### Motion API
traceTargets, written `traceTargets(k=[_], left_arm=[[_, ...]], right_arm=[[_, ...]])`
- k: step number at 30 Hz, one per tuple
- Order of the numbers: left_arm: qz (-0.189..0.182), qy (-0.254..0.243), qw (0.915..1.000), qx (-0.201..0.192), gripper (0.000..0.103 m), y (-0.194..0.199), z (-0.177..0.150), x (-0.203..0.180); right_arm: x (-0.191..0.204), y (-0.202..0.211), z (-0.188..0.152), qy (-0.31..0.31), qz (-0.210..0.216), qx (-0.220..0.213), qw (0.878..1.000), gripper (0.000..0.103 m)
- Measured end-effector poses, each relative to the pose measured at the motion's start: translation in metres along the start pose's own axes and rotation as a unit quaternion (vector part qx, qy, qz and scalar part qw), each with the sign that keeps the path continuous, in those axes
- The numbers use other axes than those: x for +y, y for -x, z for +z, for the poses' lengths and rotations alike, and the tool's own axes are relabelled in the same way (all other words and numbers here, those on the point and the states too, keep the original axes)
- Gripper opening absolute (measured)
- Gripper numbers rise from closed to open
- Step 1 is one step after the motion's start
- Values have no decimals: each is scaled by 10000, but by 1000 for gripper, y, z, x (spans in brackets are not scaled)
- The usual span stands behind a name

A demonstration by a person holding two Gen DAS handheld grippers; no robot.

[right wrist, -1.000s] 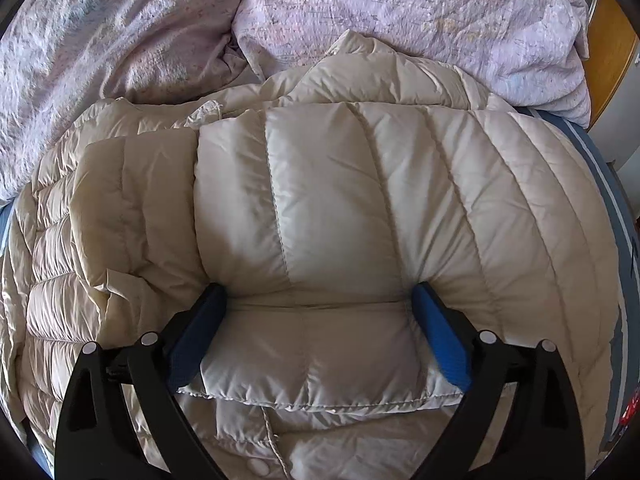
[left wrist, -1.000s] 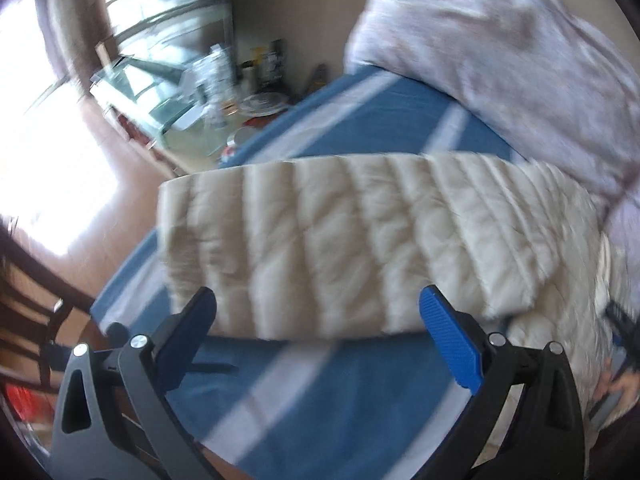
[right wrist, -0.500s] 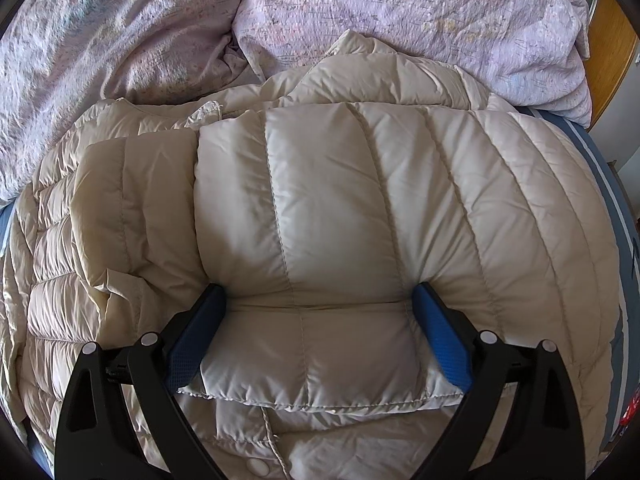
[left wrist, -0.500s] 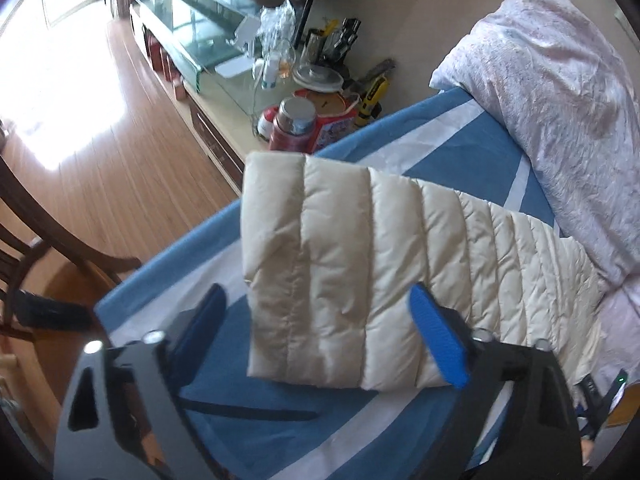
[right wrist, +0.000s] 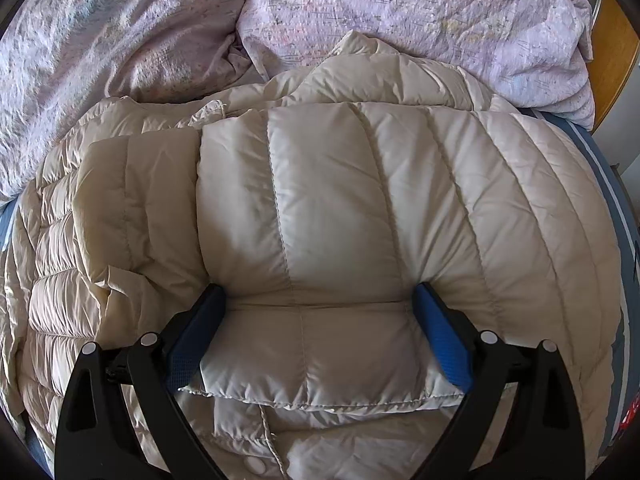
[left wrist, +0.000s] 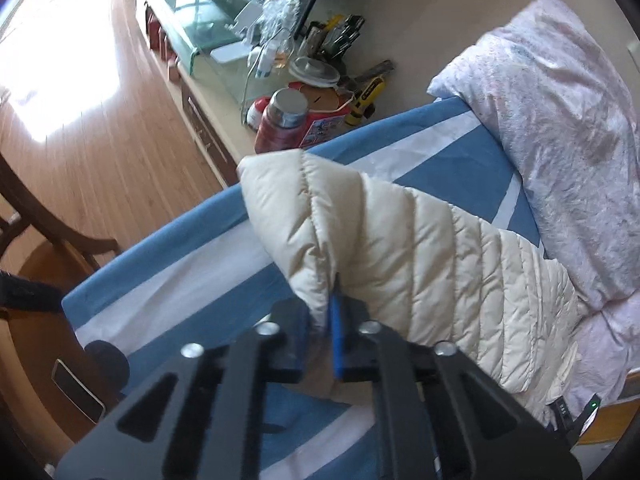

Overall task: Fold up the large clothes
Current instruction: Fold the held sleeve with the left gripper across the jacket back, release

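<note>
Fingers [left wrist: 335,322] on my left gripper [left wrist: 324,320] pinch the cream puffer jacket's sleeve [left wrist: 400,248], lifted over the blue-striped bed [left wrist: 192,280]. On the right, my other gripper [right wrist: 320,312] spreads wide, pressing the folded jacket [right wrist: 340,208] beside lilac bedding [right wrist: 400,12].

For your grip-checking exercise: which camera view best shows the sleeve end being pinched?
The left wrist view: the left gripper has its jaws shut on the sleeve end. The right wrist view shows only the jacket body, between open jaws.
</note>
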State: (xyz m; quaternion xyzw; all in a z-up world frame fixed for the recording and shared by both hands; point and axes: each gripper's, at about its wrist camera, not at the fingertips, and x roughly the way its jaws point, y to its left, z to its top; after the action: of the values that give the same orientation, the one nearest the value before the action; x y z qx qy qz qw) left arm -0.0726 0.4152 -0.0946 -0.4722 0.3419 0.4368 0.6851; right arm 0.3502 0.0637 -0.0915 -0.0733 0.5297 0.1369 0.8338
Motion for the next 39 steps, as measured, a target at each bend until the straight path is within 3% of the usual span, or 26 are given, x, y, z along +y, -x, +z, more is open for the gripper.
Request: traceTargets(k=[5, 11, 18, 24, 32, 39], left_arm=[[-109, -494, 9983, -298, 3, 19, 6, -42], [-775, -1277, 9875, -502, 3, 48, 10, -136], [-1654, -2285, 9591, -246, 3, 57, -29, -268], [-1996, -3108, 9293, 61, 3, 49, -87, -357], [-2057, -3724, 9039, 455, 3, 26, -151, -421], [-1976, -4073, 8882, 789, 3, -1, -197, -454]], right_arm=[[0, 0, 2, 37, 13, 46, 10000, 97], [0, 0, 5, 79, 37, 118, 9999, 98], [0, -2, 11, 131, 74, 233, 9996, 98], [-4, 0, 22, 160, 223, 348, 9990, 98], [-28, 18, 32, -30, 624, 250, 9977, 98], [-65, 40, 32, -249, 588, -137, 9979, 98]])
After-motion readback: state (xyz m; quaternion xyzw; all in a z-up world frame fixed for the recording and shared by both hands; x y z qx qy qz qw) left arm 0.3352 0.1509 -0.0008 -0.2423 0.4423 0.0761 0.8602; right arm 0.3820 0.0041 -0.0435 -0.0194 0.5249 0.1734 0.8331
